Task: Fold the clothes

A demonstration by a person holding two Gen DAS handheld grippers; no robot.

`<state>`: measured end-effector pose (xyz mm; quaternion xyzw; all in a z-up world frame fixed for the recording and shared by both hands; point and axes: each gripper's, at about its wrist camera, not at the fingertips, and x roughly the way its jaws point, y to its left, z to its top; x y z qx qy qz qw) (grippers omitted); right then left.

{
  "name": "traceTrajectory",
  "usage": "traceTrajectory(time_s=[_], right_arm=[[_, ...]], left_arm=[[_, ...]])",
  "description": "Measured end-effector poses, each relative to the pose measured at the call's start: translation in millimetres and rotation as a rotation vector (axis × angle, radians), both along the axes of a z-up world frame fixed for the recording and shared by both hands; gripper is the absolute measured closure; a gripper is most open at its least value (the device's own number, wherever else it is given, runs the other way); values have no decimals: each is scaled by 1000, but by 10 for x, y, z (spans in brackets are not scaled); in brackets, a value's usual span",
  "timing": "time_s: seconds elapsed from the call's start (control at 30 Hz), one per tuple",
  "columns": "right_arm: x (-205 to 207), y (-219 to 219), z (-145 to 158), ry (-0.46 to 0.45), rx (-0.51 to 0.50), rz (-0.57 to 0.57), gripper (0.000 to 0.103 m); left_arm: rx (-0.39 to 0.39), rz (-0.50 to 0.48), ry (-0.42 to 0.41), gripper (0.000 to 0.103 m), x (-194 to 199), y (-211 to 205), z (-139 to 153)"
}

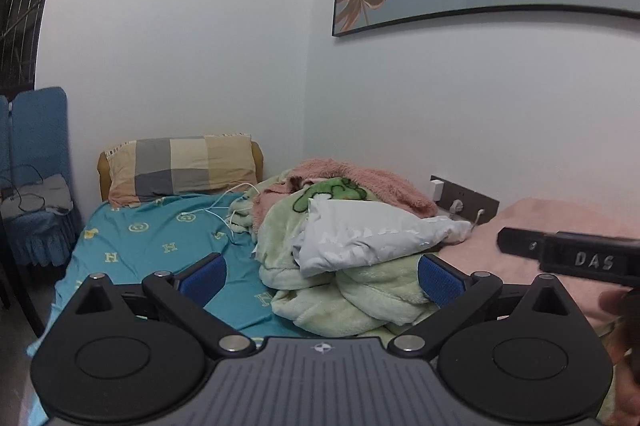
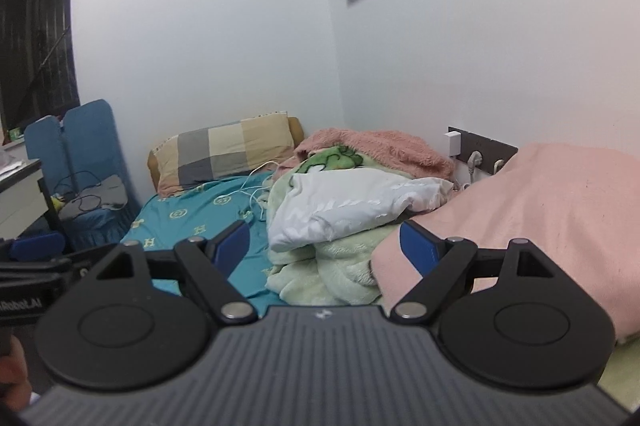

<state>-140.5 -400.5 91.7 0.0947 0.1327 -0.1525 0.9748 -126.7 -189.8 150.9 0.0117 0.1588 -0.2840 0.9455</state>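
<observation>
A white garment (image 1: 372, 236) lies crumpled on a pile of light green fleece (image 1: 348, 294) and pink fuzzy blanket (image 1: 372, 182) in the middle of the bed; it also shows in the right wrist view (image 2: 352, 206). My left gripper (image 1: 322, 276) is open and empty, held above the near part of the bed, short of the pile. My right gripper (image 2: 324, 246) is open and empty, also short of the pile. Part of the right gripper shows at the right edge of the left wrist view (image 1: 576, 258).
A teal sheet (image 1: 160, 246) covers the bed's left side, with a checked pillow (image 1: 180, 166) at the head and a white cable (image 1: 224, 206) on it. A pink folded blanket (image 2: 540, 210) lies on the right. A wall socket panel (image 2: 480, 150) and blue chairs (image 2: 80, 154) flank the bed.
</observation>
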Motion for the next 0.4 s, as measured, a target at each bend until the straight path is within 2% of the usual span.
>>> traceTrajectory(time_s=[0.17, 0.4], right_arm=[[2, 111, -32, 0, -16, -1, 19], [56, 177, -90, 23, -29, -9, 19]], left_arm=[[14, 5, -16, 0, -79, 51, -45], [16, 1, 9, 0, 2, 53, -125]])
